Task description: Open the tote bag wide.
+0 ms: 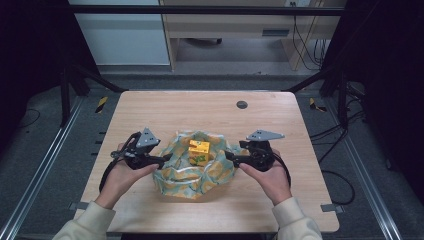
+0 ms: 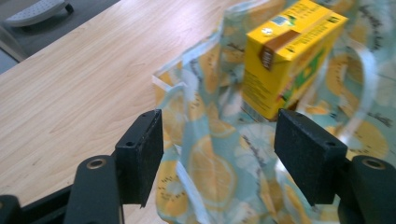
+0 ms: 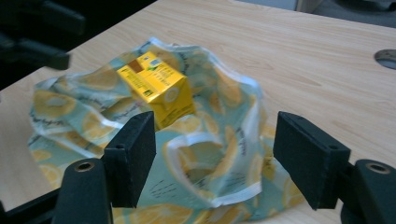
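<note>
A yellow drink carton [image 1: 199, 151] stands upright in the middle of a crumpled fabric bag [image 1: 185, 175] printed with lemon slices on pale blue. My left gripper [image 1: 162, 160] is at the bag's left edge, open, with cloth [image 2: 210, 158] lying between its jaws and the carton [image 2: 289, 51] just beyond them. My right gripper [image 1: 229, 156] is at the bag's right edge, open as well; the bag's rim and a white strap loop [image 3: 196, 154] sit between its jaws, with the carton [image 3: 159, 86] behind.
The bag lies on a light wooden table [image 1: 210, 110] with a round grommet [image 1: 242, 104] near the far edge. Black frame posts flank the table, and cables run along the floor at the right.
</note>
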A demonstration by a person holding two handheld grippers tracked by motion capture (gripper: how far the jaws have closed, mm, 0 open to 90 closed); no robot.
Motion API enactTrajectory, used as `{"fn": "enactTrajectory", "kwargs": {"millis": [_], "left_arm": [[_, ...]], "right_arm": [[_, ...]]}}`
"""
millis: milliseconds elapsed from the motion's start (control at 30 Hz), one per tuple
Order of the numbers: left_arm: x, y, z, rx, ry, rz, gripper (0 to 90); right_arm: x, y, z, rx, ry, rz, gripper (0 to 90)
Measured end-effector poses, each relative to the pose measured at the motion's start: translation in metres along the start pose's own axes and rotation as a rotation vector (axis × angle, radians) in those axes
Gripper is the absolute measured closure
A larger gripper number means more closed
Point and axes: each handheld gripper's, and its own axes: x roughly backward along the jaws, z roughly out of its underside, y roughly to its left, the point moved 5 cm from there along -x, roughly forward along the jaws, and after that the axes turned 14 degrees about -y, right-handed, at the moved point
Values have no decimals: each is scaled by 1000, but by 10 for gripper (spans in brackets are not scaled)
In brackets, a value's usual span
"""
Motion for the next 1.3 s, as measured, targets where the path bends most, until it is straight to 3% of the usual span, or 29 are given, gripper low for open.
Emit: {"fn": "enactTrajectory", "kwargs": {"millis": [100,267,400,433,500,567,633,767,1033,1300], "left_arm": [[-6,8,2,4,11,-19,320],[-18,11,8,10,41,-11,301],[-28,13,15,-3,81,-20,298],[-33,14,18,-1,96,-19,354],[-38,14,22,-5,110,-23,460],[-42,15,25,-7,119,-25,648],[-45,16,26,-9,133,-28,756],[-45,17,23,5,119,-36,882],[-33,26,8,17,58,-67,900],[-41,27,22,21,91,-63,899]], "right_arm": [[1,7,6,-1,2,-20,291],[-3,18,15,23,24,-42,274],[-7,24,21,41,47,-50,351],[-10,25,27,56,73,-57,458],[-11,25,32,64,90,-59,553],[-12,24,37,65,99,-64,670],[-12,23,40,67,107,-70,772],[-9,20,42,79,112,-85,893],[12,5,39,71,89,-79,900],[22,-9,55,56,130,-68,900]]}}
